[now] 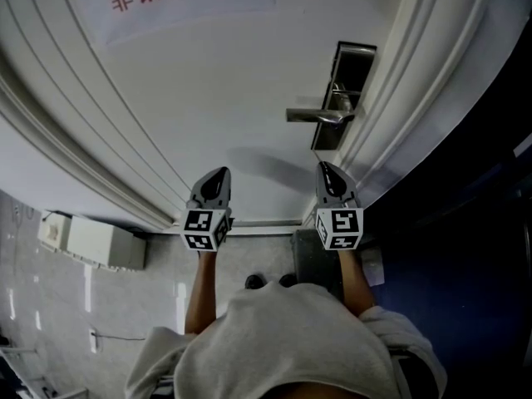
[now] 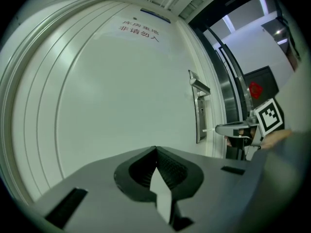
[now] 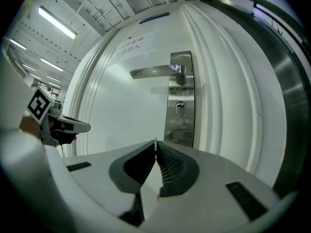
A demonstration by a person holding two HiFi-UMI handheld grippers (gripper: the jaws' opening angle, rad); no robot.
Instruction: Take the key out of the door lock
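Right gripper view: my right gripper (image 3: 155,144) pinches a thin sliver, seemingly the key (image 3: 155,141), already out and near the lock plate (image 3: 187,125) by the door's (image 3: 121,110) right edge. It is light, stiff and slick, so I pinch its flat faces. My left gripper (image 2: 156,149) is closed on nothing.

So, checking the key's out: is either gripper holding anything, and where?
Right gripper pinches what looks like the key by one end; left gripper holds nothing.

Left gripper (image 1: 219,174) closed, empty; right gripper (image 1: 325,168) apparently pinches a thin key (image 2: 209,129).
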